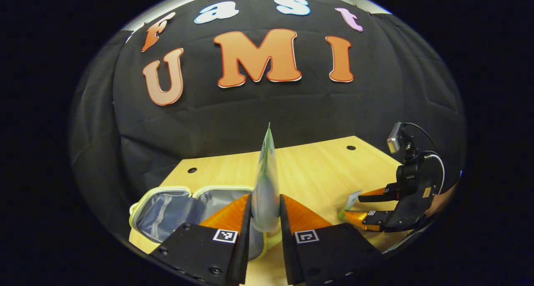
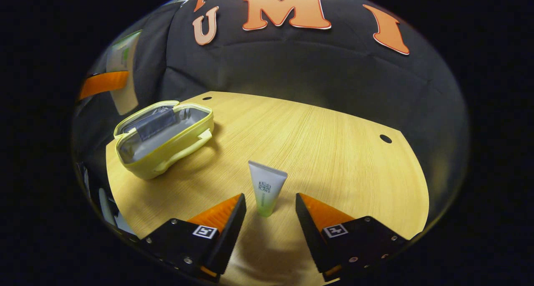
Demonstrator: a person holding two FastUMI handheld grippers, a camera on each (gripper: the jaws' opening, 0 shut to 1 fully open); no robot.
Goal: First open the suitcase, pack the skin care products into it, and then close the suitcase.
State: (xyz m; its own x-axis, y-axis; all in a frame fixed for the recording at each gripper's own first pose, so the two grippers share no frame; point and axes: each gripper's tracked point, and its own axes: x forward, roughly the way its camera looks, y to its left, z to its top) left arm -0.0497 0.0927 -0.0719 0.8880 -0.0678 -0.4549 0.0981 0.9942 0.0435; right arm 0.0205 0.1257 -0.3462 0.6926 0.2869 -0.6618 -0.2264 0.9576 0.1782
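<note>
In the left gripper view my left gripper point(image 1: 265, 219) is clamped on a skincare tube point(image 1: 267, 181) held edge-on above the opened yellow suitcase point(image 1: 175, 213), which looks empty, so packing has barely begun. In the right gripper view my right gripper point(image 2: 270, 213) stands wide open around a second tube point(image 2: 266, 188) upright on the table point(image 2: 333, 152), not gripping; closing remains

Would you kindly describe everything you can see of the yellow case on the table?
The yellow case is a small soft bag with pale yellow sides, a carry strap along its front and a grey lining. It lies unzipped and open on the wooden table, near the back left corner in the right gripper view, lid folded back. Nothing shows inside beyond a grey inner pocket. In the left gripper view it sits below the left hand-held gripper, which holds a tube above it. Neither gripper touches it.
</note>
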